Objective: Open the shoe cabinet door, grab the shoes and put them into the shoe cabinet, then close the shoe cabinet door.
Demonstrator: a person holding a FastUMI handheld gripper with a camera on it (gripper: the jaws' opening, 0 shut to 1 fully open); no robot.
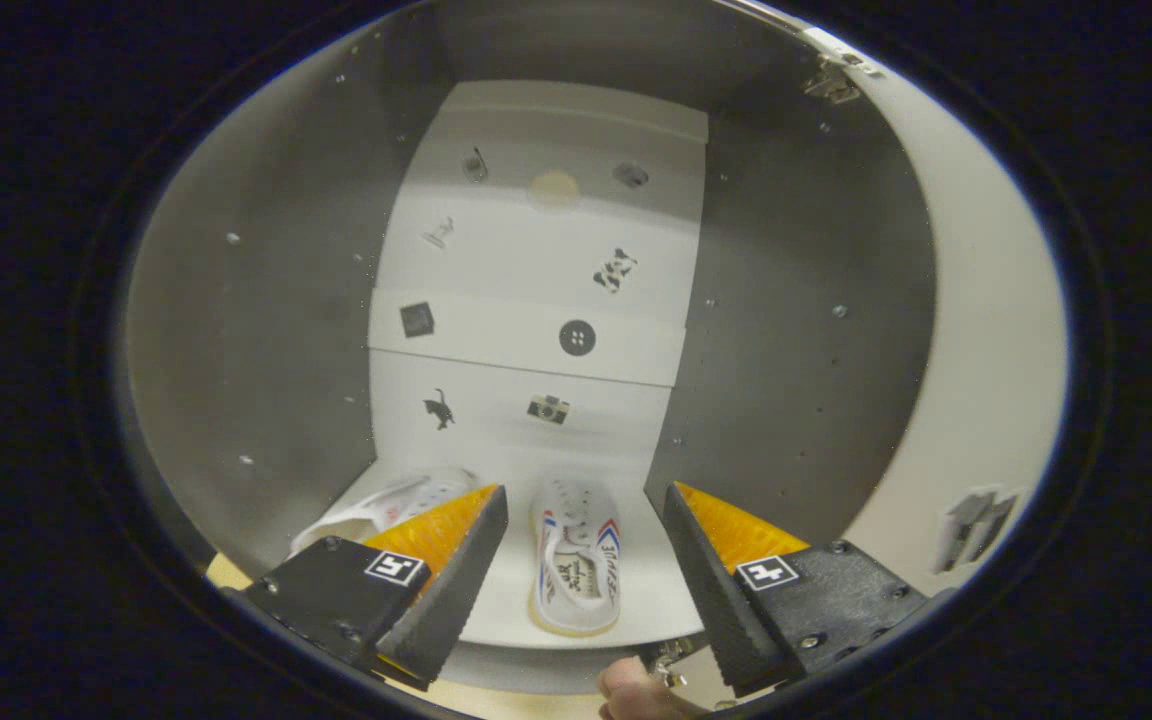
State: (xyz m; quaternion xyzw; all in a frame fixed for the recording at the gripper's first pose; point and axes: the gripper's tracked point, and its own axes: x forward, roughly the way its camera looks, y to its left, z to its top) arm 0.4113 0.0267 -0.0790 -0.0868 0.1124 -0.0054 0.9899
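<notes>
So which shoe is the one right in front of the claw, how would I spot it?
Look into the open shoe cabinet, down at its white bottom shelf. Two white shoes lie there; the one you mean lies between the fingers of the open claw, just ahead of them. Unlike its neighbour, half hidden behind one finger, it shows its red and blue side stripes.

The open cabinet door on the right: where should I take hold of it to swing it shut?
Grip or push the door near its free edge, the part nearest the camera, coming from its outer side. The hinge sits at the far top, so the free edge gives most leverage. The gripper is open, with the shoe between its fingers, untouched.
</notes>
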